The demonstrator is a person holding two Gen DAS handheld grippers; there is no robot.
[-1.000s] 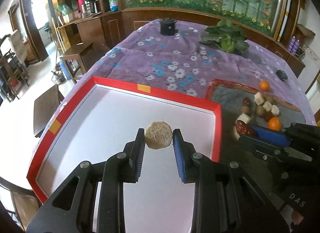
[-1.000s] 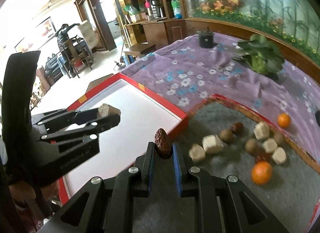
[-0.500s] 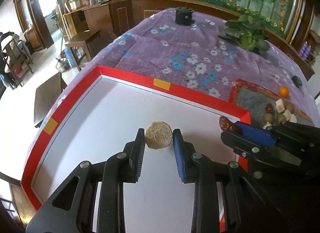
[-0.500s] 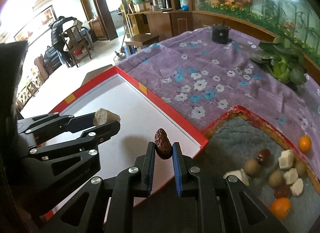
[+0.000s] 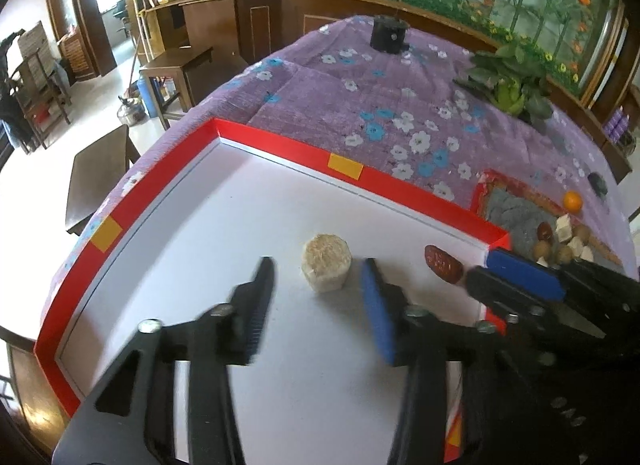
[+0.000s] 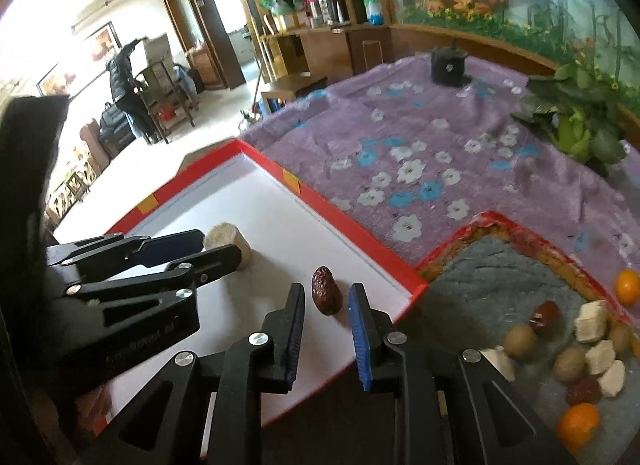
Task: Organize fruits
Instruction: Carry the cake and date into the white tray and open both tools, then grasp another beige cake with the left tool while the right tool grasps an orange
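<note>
A beige hexagonal chunk (image 5: 326,267) stands on the white floor of the red-rimmed tray (image 5: 280,143). My left gripper (image 5: 317,263) straddles it, jaws opening, with a gap on each side. A wrinkled red date (image 6: 326,295) lies on the same floor near the tray's right corner. My right gripper (image 6: 326,289) is around the date, jaws opening, pads just off it. In the right wrist view the left gripper (image 6: 218,245) and the chunk (image 6: 226,239) sit to the left. The left wrist view also shows the date (image 5: 442,263).
A grey-lined tray (image 6: 500,273) to the right holds oranges (image 6: 578,425), beige chunks and brown fruits. On the purple flowered cloth (image 5: 380,105) stand a leafy plant (image 5: 508,81) and a black pot (image 5: 388,35). Wooden stools and a person (image 6: 124,81) are off to the left.
Both grippers came over the white tray and sank. Both jaws parted: the chunk and the date, held before, now rest on the tray floor.
</note>
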